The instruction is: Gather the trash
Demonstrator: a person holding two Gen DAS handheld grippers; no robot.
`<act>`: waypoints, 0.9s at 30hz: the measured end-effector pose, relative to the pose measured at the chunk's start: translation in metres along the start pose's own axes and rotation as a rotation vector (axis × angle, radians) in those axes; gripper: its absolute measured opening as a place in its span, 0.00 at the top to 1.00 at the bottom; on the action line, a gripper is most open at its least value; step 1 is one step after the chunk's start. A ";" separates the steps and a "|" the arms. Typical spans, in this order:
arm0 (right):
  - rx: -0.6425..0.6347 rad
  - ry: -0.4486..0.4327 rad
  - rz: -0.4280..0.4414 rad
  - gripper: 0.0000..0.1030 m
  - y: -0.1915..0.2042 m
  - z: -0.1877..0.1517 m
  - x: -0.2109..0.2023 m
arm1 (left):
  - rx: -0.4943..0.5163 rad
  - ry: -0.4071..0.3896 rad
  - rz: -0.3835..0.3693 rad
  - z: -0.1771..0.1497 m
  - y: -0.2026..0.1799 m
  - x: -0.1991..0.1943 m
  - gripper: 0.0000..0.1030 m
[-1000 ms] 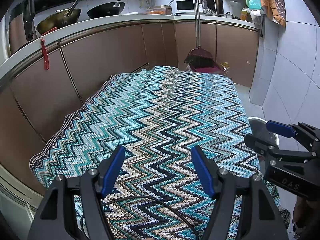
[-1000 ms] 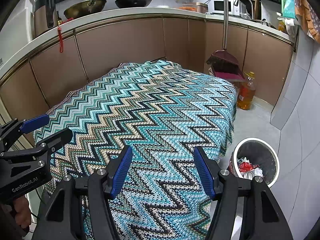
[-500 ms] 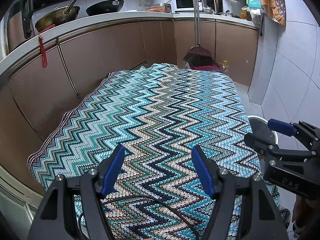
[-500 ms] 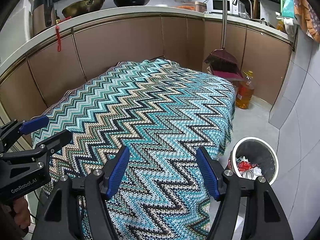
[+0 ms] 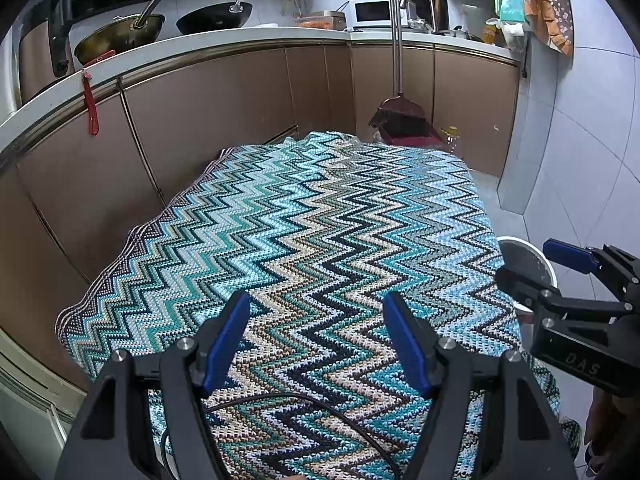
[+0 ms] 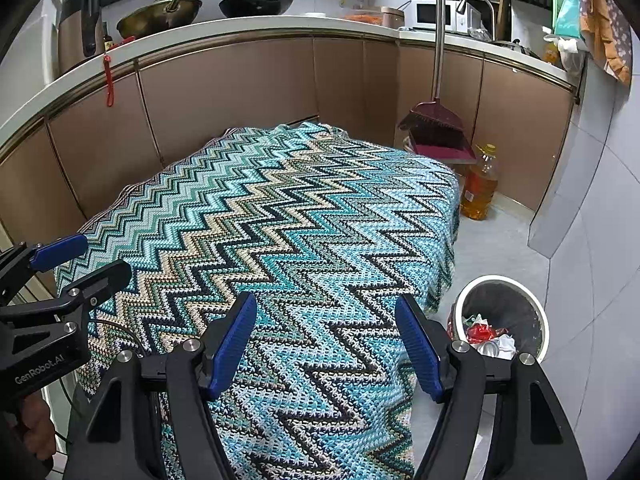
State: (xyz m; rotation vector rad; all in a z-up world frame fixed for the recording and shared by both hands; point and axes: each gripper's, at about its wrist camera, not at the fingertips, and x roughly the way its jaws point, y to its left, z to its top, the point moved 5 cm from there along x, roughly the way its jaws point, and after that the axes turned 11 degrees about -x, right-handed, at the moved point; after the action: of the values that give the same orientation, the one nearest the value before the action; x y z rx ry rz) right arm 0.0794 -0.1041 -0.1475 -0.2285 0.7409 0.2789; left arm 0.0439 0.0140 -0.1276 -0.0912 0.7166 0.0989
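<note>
The landmark here is the desk (image 6: 304, 216), draped in a teal, cream and black zigzag cloth (image 5: 320, 240) that hangs over its edges. Both grippers hover over the near end of the desk. The left gripper (image 5: 316, 340) has its jaws spread wide with nothing between them, and its blue pads (image 5: 226, 340) frame bare cloth. A thin black cable (image 5: 296, 398) loops across the cloth just in front of it. The right gripper (image 6: 332, 344) is likewise wide open and empty, positioned over the near right edge of the desk.

On the floor just beside the desk's near right corner stands a round bin (image 6: 538, 312) with a white rim and a dark liner. Inside it lies the trash (image 6: 490, 334): crumpled red and white pieces and what looks like a silvery can. In the left wrist view only part of the bin's rim shows, behind the right gripper.

Beyond the desk's far right corner, a dark red broom (image 6: 436, 116) and matching dustpan (image 6: 440, 148) lean against brown cabinets (image 6: 240, 84), and a bottle of yellow oil (image 6: 480, 184) stands on the floor next to them. On the countertop (image 6: 280, 26) behind the desk sit two woks (image 6: 256, 2) and a white microwave (image 6: 434, 16).
</note>
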 end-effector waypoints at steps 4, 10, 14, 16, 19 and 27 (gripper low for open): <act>0.001 -0.006 -0.016 0.29 0.000 0.001 -0.002 | -0.003 -0.006 0.001 0.001 0.001 -0.001 0.35; 0.007 -0.012 -0.032 0.26 -0.003 0.000 -0.005 | -0.008 -0.018 -0.001 0.003 0.002 -0.005 0.35; 0.011 -0.015 -0.040 0.25 -0.005 0.000 -0.007 | -0.013 -0.025 0.001 0.004 0.003 -0.007 0.35; 0.012 -0.016 -0.044 0.24 -0.005 0.000 -0.007 | -0.017 -0.029 0.001 0.004 0.003 -0.008 0.35; 0.013 -0.019 -0.047 0.24 -0.006 0.000 -0.008 | -0.022 -0.037 0.000 0.005 0.004 -0.011 0.35; 0.017 -0.034 -0.055 0.23 -0.007 0.001 -0.012 | -0.028 -0.054 0.000 0.007 0.006 -0.014 0.35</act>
State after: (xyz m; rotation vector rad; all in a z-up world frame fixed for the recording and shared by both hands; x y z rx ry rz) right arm 0.0739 -0.1124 -0.1374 -0.2270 0.7020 0.2231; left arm 0.0368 0.0196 -0.1135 -0.1148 0.6617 0.1108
